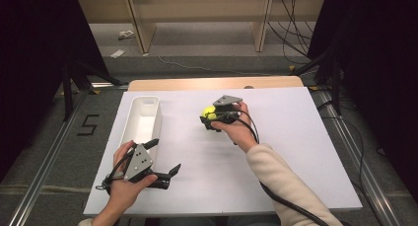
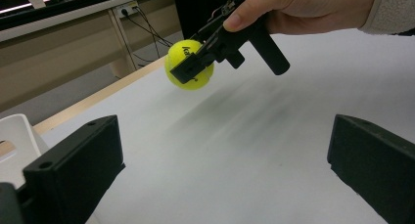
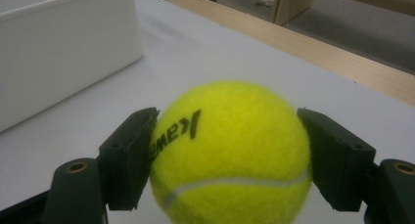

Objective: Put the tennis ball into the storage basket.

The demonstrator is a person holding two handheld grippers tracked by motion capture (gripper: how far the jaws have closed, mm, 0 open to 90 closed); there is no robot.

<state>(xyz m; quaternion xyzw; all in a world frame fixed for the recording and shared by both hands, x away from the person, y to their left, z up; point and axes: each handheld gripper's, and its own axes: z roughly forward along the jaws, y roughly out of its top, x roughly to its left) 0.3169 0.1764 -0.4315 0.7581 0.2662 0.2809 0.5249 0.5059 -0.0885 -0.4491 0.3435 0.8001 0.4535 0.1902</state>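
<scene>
A yellow tennis ball [image 3: 230,153] with black lettering sits between the two black jaws of my right gripper [image 1: 211,116], which is shut on it. In the left gripper view the tennis ball [image 2: 188,65] hangs clear of the white board, held up by the right gripper [image 2: 195,62] and a hand. From above, the ball [image 1: 209,111] is near the board's middle, right of the white bin [image 1: 143,118]. My left gripper [image 1: 165,156] is open near the board's front left, its jaws wide apart with nothing between them.
The long white bin [image 3: 63,48] lies along the board's left side, open-topped. The white board [image 1: 276,152] covers a wooden table [image 1: 212,83]. Beyond the table are wooden shelf legs and cables on the floor. A cable trails from the right gripper along the sleeve.
</scene>
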